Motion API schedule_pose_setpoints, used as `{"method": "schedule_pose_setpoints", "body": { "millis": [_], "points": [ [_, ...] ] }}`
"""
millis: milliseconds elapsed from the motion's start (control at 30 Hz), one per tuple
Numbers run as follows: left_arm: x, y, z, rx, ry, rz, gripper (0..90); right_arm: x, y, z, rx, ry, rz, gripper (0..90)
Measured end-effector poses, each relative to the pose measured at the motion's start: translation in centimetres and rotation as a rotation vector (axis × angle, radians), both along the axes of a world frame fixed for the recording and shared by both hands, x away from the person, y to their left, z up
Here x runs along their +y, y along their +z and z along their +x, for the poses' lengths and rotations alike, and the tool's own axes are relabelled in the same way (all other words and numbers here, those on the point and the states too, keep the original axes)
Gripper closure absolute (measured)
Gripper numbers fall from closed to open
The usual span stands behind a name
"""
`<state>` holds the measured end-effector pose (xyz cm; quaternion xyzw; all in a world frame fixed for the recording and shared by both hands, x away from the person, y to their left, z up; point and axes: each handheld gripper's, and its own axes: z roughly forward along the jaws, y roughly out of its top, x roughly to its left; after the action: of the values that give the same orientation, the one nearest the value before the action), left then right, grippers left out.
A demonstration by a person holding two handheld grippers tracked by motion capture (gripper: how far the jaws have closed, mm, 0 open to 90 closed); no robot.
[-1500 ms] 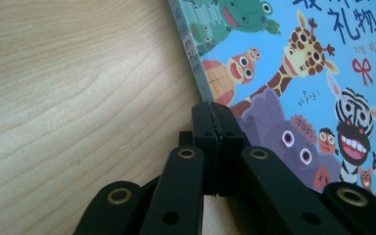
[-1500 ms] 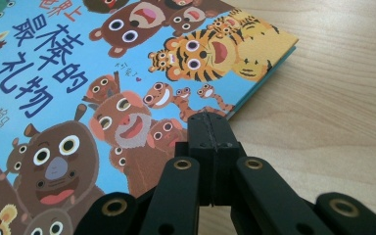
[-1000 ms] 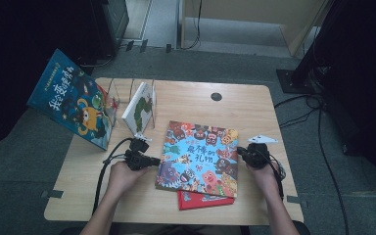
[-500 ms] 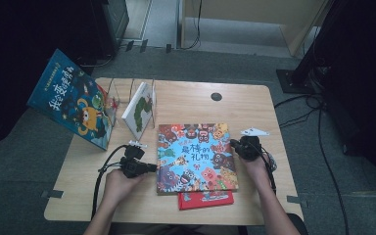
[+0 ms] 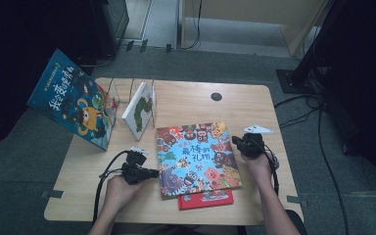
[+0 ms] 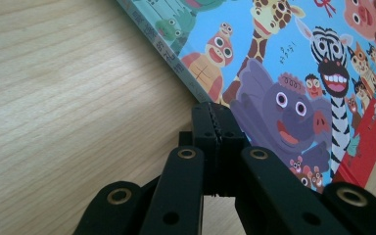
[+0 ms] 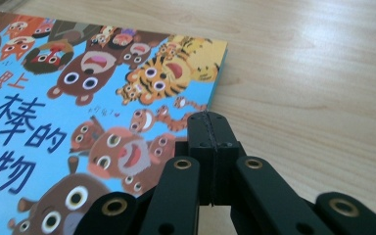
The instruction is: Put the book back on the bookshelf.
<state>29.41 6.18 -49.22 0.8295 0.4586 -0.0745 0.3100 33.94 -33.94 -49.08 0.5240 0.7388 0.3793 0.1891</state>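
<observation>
Books lie and stand on the wooden surface (image 5: 191,105). The animal book (image 5: 197,157), blue with many funny animal faces, lies flat near the front middle, on top of a red book (image 5: 206,199) that peeks out at its front edge. A second ago the animal book sat a bit more to the right and turned another way; now it has slid a little to the left and its left edge is nearer the left tongs (image 5: 152,173). The left hand (image 5: 119,188) has also come a little closer to the front edge of the surface. The right hand (image 5: 257,160) has hardly moved. The left tongs are pressed shut with nothing between them, and their tip sits right at the left edge of the animal book (image 6: 293,68), by the purple elephant. The right tongs (image 5: 236,141) are shut too, with nothing held, and their tip sits at the right edge of the animal book (image 7: 78,93), near the tiger. At the back left a clear wire rack (image 5: 127,95) stands on the surface. A white book (image 5: 138,110) with a green caterpillar leans in it. A big blue monster book (image 5: 73,104) leans on its left side, hanging over the surface edge.
</observation>
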Motion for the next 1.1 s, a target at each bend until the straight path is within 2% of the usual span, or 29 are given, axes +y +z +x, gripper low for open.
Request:
{"method": "schedule_pose_setpoints", "body": {
  "millis": [67,300,433,533,800,867,933,1000,1100],
  "points": [
    [-0.3,0.0,-0.1,0.005,-0.014,-0.003,90.0,-0.1,0.1,-0.3,0.015,0.009,0.009,90.0],
    [-1.5,-0.2,-0.4,0.015,-0.043,-0.028,90.0,-0.2,0.0,-1.2,0.015,0.029,0.010,90.0],
    [-2.5,-0.2,-0.6,0.019,-0.083,-0.028,90.0,0.0,-0.1,-1.5,0.022,0.040,0.007,90.0],
    [-3.2,-0.4,-0.6,0.029,-0.101,-0.047,90.0,0.2,-0.2,-1.7,0.036,0.051,-0.005,90.0],
    [-4.9,-0.4,-0.9,0.014,-0.151,-0.041,90.0,0.8,-0.3,-2.4,0.030,0.070,-0.014,90.0],
    [-4.7,-0.3,-0.7,0.005,-0.152,-0.048,90.0,0.7,-0.3,-2.5,0.032,0.073,-0.016,90.0],
    [-4.1,0.2,-0.3,0.001,-0.133,-0.078,90.0,0.7,-0.3,-2.7,0.031,0.073,-0.014,90.0],
    [-3.4,0.6,0.3,-0.013,-0.115,-0.087,90.0,0.5,-0.3,-2.8,0.031,0.074,-0.008,90.0],
    [-2.1,1.1,1.3,-0.042,-0.081,-0.064,90.0,0.5,-0.3,-3.1,0.039,0.077,-0.010,90.0]
  ]
}}
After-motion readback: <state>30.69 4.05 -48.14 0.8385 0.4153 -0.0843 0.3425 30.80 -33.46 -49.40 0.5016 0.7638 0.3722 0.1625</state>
